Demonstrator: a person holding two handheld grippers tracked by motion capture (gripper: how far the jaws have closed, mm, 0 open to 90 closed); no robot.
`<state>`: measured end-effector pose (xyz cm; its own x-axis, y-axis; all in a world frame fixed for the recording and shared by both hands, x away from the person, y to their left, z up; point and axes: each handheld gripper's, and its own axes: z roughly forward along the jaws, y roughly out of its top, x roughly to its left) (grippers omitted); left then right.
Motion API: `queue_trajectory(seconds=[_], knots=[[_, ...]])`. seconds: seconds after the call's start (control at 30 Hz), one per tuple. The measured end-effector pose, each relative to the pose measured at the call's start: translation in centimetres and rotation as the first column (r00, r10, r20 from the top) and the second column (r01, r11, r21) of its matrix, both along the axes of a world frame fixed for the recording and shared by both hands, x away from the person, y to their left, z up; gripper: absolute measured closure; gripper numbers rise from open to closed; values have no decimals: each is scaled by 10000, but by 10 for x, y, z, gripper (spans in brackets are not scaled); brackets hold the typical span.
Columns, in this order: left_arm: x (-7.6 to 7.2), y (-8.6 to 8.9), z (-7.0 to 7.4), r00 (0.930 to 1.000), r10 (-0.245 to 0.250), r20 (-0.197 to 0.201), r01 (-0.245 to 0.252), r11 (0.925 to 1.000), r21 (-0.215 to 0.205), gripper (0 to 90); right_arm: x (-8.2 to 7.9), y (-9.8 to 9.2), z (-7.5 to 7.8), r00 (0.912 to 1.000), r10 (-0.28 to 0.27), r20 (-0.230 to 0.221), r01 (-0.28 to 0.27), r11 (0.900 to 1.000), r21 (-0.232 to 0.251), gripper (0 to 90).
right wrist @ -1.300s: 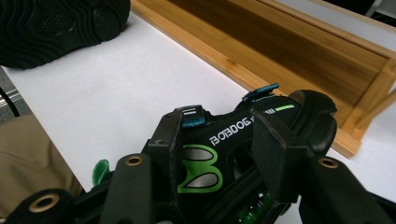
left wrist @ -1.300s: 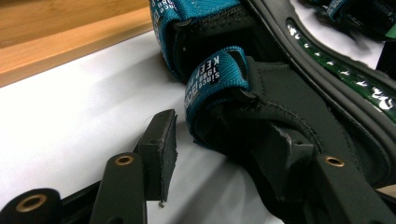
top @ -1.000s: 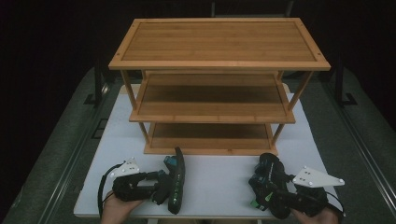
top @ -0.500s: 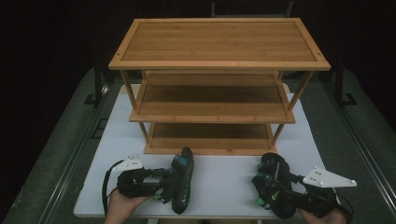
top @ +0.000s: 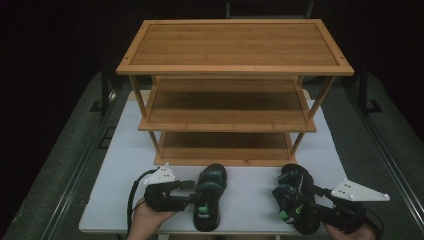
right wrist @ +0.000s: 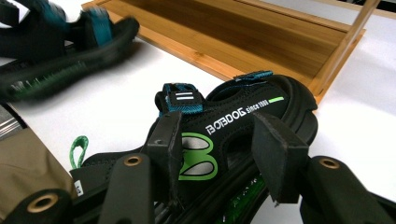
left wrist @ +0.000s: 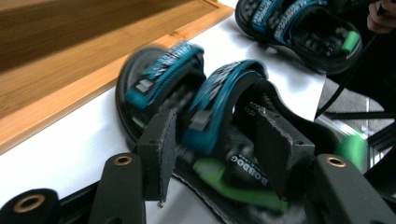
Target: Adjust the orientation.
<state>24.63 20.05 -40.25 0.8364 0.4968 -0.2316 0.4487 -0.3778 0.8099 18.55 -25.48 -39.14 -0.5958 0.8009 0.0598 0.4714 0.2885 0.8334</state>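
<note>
Your left hand-held gripper (top: 192, 189) clamps the side of one black-and-teal sandal (top: 209, 199) on the white tabletop (top: 250, 192), just before the bamboo shoe rack (top: 230, 125). Your right hand-held gripper (top: 306, 205) grips the other sandal (top: 292, 192), tilted on edge.

A three-tier rack (top: 235, 70) stands toward the far side of the table (top: 125, 165), its lowest shelf (top: 225, 150) just behind the two sandals that lie on the near strip of the table in front of it. The left sandal (top: 209, 197) lies before the rack's middle-left, with the left hand-held gripper (top: 192, 192) at its left side, jaws on either side of its straps; the right sandal (top: 295, 200) lies well apart to the right, before the rack's right end. The right hand-held gripper (top: 320, 207) is at that sandal's right side, jaws about its side wall.
</note>
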Motion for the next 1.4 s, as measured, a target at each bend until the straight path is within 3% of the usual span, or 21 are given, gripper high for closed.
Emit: queue_trajectory(seconds=[0.47, 0.7, 1.03, 1.4], knots=[[1, -20, 4, 9995, -314, 66, 313, 9995, 104, 469, -3, -20, -3, 9986, -490, -203, 497, 9980, 398, 551], [3, -27, 4, 9998, -163, 91, 156, 9974, 698, 473, -5, -35, -8, 9951, -884, -435, 907, 9944, 535, 572], [3, -30, 2, 9999, 101, 114, -113, 9937, 1113, 495, -7, -56, -19, 9863, -1324, -981, 1405, 9867, 815, 571], [1, -31, 2, 9994, 296, 166, -317, 9892, 1431, 478, -9, -59, -16, 9829, -1430, -1158, 1525, 9853, 774, 525]])
